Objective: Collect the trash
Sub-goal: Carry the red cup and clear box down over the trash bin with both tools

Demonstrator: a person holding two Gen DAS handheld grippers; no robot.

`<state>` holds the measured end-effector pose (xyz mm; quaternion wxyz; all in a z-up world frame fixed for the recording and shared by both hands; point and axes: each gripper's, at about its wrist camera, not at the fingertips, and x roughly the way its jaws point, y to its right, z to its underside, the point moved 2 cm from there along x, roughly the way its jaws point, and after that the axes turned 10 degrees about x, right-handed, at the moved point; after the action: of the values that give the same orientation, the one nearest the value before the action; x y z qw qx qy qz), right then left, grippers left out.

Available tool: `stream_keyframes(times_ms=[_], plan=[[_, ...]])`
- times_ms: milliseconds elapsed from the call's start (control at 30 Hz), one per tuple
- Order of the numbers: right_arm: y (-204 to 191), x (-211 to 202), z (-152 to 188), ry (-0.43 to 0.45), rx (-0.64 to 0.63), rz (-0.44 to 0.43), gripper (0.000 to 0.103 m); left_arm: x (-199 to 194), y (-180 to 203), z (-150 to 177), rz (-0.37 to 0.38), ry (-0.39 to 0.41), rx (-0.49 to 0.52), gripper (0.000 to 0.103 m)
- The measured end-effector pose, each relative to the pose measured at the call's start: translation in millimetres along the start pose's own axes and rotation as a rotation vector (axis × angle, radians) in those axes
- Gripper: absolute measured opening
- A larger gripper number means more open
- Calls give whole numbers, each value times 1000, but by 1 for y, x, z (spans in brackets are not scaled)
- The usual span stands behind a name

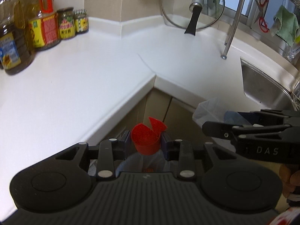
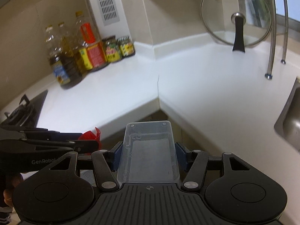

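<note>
In the left wrist view my left gripper (image 1: 145,146) is shut on the neck of a clear bottle, just under its open red flip cap (image 1: 144,137). The bottle's body (image 1: 138,164) hangs below the fingers over the cabinet corner. In the right wrist view my right gripper (image 2: 148,155) is shut on a clear rectangular plastic container (image 2: 150,150), gripped across its width by the blue pads (image 2: 115,156). Both grippers hover side by side in front of the counter's inner corner. Each shows in the other's view: the right gripper (image 1: 225,123) with the container (image 1: 208,110), the left gripper (image 2: 88,140) with the red cap (image 2: 91,135).
A white L-shaped counter (image 2: 131,86) lies ahead. Oil bottles and jars (image 1: 46,28) stand at the back left. A glass pot lid (image 2: 236,18) leans on the wall. A steel sink (image 1: 262,86) and rack legs (image 1: 231,30) are on the right, and a stove (image 2: 20,110) is at far left.
</note>
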<state>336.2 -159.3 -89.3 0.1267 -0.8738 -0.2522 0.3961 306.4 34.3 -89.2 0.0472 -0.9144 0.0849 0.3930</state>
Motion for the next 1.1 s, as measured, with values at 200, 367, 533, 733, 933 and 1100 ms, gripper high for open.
stream_keyframes(times_ms=[200, 367, 533, 733, 933, 1100], plan=[[7, 10, 18, -59, -1, -17, 59, 5, 1, 16, -24, -44, -31, 30], [21, 14, 31, -90, 15, -23, 59, 10, 10, 27, -43, -80, -53, 30], [34, 17, 43, -115, 8, -33, 59, 14, 21, 38, -60, -93, -77, 30], [54, 32, 65, -166, 48, -39, 59, 31, 32, 64, -75, -136, -102, 30], [71, 50, 86, -207, 77, -37, 59, 66, 38, 98, -66, -200, -126, 30], [79, 68, 99, -234, 89, -30, 59, 94, 35, 117, -54, -234, -140, 30]])
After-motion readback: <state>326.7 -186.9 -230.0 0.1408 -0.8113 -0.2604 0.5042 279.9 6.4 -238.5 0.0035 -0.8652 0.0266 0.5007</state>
